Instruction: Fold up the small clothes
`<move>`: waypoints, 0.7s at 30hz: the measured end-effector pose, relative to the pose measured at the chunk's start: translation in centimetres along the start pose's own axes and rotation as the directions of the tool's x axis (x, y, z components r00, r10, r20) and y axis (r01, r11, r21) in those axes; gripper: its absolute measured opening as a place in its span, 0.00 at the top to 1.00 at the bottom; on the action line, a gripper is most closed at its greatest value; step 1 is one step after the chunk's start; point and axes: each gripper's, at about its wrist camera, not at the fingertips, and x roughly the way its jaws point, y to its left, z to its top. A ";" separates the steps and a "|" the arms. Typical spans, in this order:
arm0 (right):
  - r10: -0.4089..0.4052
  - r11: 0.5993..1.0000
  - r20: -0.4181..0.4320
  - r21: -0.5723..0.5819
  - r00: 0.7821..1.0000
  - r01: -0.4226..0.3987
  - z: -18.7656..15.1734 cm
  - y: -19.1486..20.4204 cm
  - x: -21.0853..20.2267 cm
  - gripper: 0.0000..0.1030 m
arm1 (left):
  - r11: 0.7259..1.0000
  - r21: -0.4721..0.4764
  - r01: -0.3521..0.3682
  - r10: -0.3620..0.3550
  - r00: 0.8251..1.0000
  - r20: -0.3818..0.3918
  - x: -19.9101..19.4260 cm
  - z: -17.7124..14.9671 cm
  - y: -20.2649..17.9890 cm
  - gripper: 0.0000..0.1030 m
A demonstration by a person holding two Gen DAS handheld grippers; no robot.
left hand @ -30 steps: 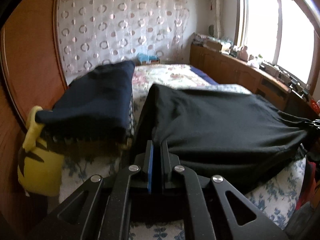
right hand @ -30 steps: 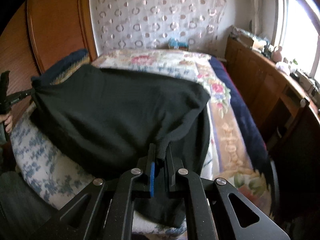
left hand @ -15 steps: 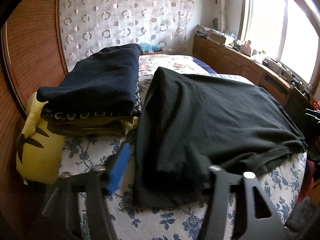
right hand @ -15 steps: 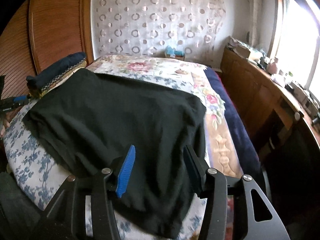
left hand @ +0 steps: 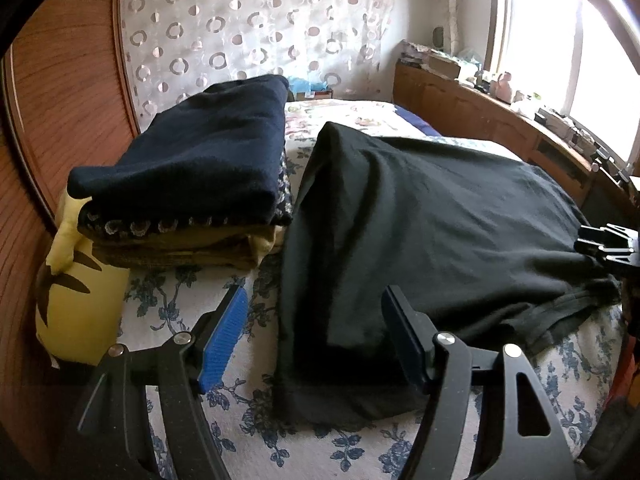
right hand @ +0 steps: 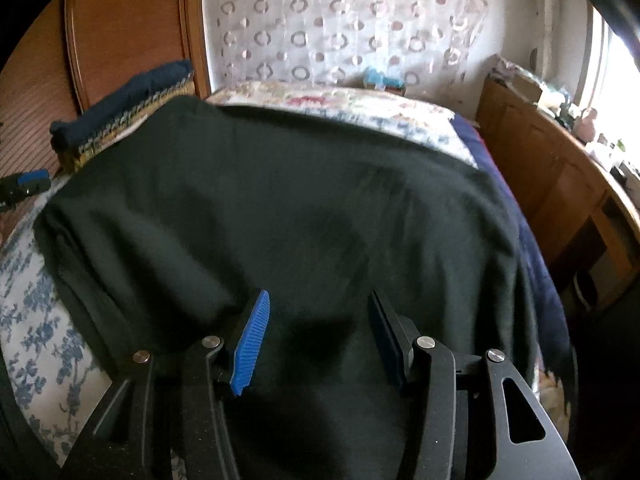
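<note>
A black garment [left hand: 420,216] lies spread flat on the flowered bedsheet [left hand: 168,304], one corner hanging toward the bed's near edge. My left gripper [left hand: 316,320] is open just above that near corner, nothing between its blue pads [left hand: 224,336]. In the right wrist view the same black garment [right hand: 304,208] fills the middle, and my right gripper [right hand: 318,320] hovers open over its near edge, holding nothing. The right gripper [left hand: 608,240] also shows at the far right edge of the left wrist view, and the left gripper's tip [right hand: 24,184] at the left edge of the right wrist view.
A stack of folded clothes [left hand: 192,168], navy on top, sits left of the garment beside a yellow pillow [left hand: 76,304] and a wooden headboard [left hand: 60,92]. A wooden cabinet [right hand: 560,184] runs along the bed's right side under the window. A dotted curtain [right hand: 340,20] hangs behind.
Both grippers were shut on corners of the black garment a second ago; both have opened and let it drop flat on the bed. The right gripper has since moved closer over the cloth.
</note>
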 end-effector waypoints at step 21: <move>-0.018 1.000 0.008 0.022 1.000 0.018 -0.7 1.6 -0.5 0.43 | 1.000 -0.006 0.018 -0.018 0.993 -0.121 2.7 -1.3 0.2 0.32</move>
